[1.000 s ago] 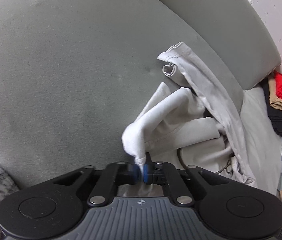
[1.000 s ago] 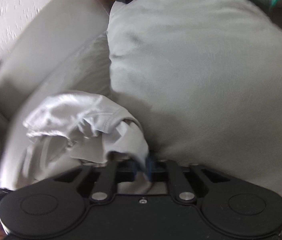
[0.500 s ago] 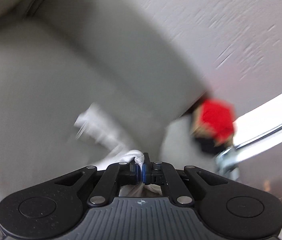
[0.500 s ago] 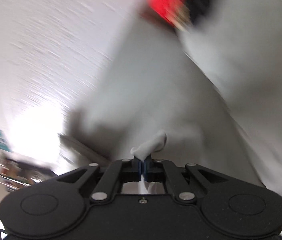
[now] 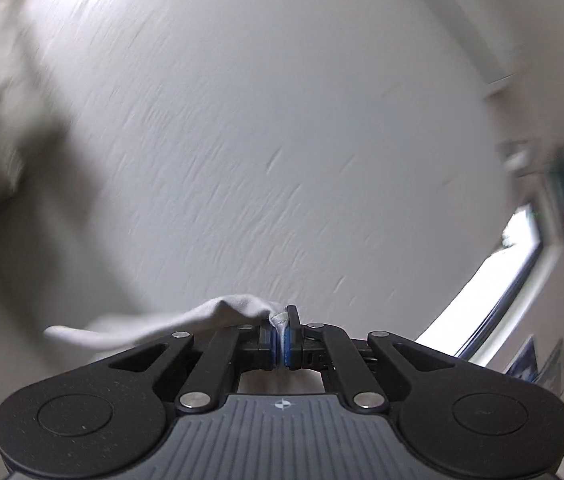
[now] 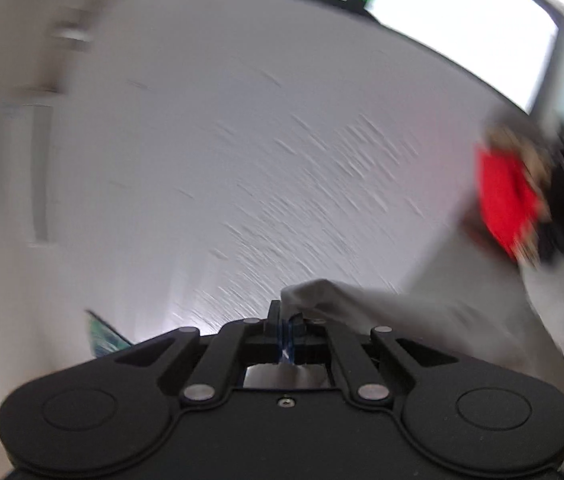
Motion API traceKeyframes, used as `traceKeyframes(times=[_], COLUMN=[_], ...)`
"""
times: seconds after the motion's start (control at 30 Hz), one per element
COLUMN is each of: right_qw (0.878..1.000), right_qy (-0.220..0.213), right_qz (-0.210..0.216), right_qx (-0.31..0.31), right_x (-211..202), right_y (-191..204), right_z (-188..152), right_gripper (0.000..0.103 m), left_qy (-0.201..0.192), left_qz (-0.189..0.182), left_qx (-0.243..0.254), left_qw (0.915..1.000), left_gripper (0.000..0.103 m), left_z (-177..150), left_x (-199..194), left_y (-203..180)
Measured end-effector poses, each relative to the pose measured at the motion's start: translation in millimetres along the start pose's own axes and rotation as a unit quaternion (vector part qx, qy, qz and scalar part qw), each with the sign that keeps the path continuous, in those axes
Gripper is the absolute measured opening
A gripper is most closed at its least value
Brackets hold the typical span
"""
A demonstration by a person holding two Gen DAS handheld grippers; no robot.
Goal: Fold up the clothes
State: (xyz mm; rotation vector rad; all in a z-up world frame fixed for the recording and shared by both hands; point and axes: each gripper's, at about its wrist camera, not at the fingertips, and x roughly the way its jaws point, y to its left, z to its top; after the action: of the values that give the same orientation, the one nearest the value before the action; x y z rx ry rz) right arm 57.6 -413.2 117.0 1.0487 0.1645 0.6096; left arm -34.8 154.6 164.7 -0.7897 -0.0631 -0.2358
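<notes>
The left gripper (image 5: pixel 280 334) is clamped on a corner of the pale garment (image 5: pixel 218 314), which trails off leftward. The right gripper (image 6: pixel 285 336) pinches another corner, cloth (image 6: pixel 361 300) trailing right. Both point at the wall (image 5: pixel 282 140): likely the lift-and-spread step. Next, lower it flat without letting go.

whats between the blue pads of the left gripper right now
A pinched fold of the pale grey garment sits between the left gripper pads, jaws shut on it; the left wrist view shows it.
</notes>
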Motion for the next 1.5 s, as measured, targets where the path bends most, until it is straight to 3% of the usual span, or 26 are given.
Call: traceKeyframes(times=[0.07,0.17,0.27,0.33,0.37,0.43,0.47,0.57,0.7,0.77,0.8,0.87,0.9,1.0,1.1,1.2,1.3,1.43,1.5], right_qw=[1.000,0.999,0.996,0.996,0.996,0.996,0.996,0.994,0.973,0.960,0.958,0.965,0.967,0.970,0.971,0.969,0.960,0.934,0.920], right_qy=[0.017,0.018,0.003,0.025,0.023,0.019,0.024,0.075,0.134,0.160,0.160,0.128,0.112,0.079,0.082,0.107,0.148,0.200,0.224], right_qz=[0.002,0.032,0.035,0.018,0.016,0.013,0.000,-0.059,-0.177,-0.219,-0.226,-0.199,-0.185,-0.157,-0.164,-0.182,-0.218,-0.290,-0.321], right_qx=[-0.009,-0.029,-0.078,-0.082,-0.083,-0.087,-0.086,-0.056,-0.058,-0.065,-0.072,-0.111,-0.134,-0.165,-0.155,-0.127,-0.098,-0.062,-0.031], right_x=[-4,-19,-30,-19,-17,-13,-5,41,152,206,225,236,231,209,204,201,184,154,136], right_y=[11,30,47,47,45,43,36,-2,-65,-79,-77,-51,-37,-18,-55,-109,-169,-247,-276], right_z=[-3,-6,-6,-4,-4,-5,-6,-10,-15,-18,-13,12,21,42,36,17,-31,-98,-129], right_gripper=[0.002,0.002,0.002,0.002,0.002,0.002,0.002,0.002,0.002,0.002,0.002,0.002,0.002,0.002,0.002,0.002,0.002,0.002,0.002], left_qy=[0.001,-0.002,0.042,0.073,0.085,0.078,0.096,0.161,0.247,0.247,0.232,0.177,0.152,0.118,0.127,0.154,0.195,0.255,0.283], left_qz=[0.010,-0.020,0.020,0.048,0.037,0.055,0.071,0.123,0.227,0.246,0.234,0.182,0.167,0.142,0.142,0.173,0.217,0.276,0.311], left_qx=[0.007,-0.014,-0.041,-0.060,-0.065,-0.009,-0.010,-0.037,-0.018,-0.014,-0.015,0.035,0.062,0.102,0.089,0.076,0.067,0.037,0.021], left_qw=[0.9999,0.9997,0.9981,0.9944,0.9936,0.9954,0.9928,0.9785,0.9419,0.9373,0.9441,0.9666,0.9722,0.9776,0.9777,0.9699,0.9540,0.9259,0.9072], left_gripper=[0.002,0.002,0.002,0.001,0.001,0.001,0.001,0.001,0.001,0.001,0.001,0.001,0.001,0.001,0.002,0.002,0.002,0.002,0.002], left_z=[0,1,8,13,12,5,2,-9,-32,-32,-24,3,14,30,16,-24,-72,-141,-171], left_x=[-8,-28,-15,-5,-4,-4,9,60,175,214,221,218,213,200,196,199,186,171,159], left_y=[-4,-8,7,18,22,15,25,67,113,111,101,61,43,20,39,78,126,199,229])
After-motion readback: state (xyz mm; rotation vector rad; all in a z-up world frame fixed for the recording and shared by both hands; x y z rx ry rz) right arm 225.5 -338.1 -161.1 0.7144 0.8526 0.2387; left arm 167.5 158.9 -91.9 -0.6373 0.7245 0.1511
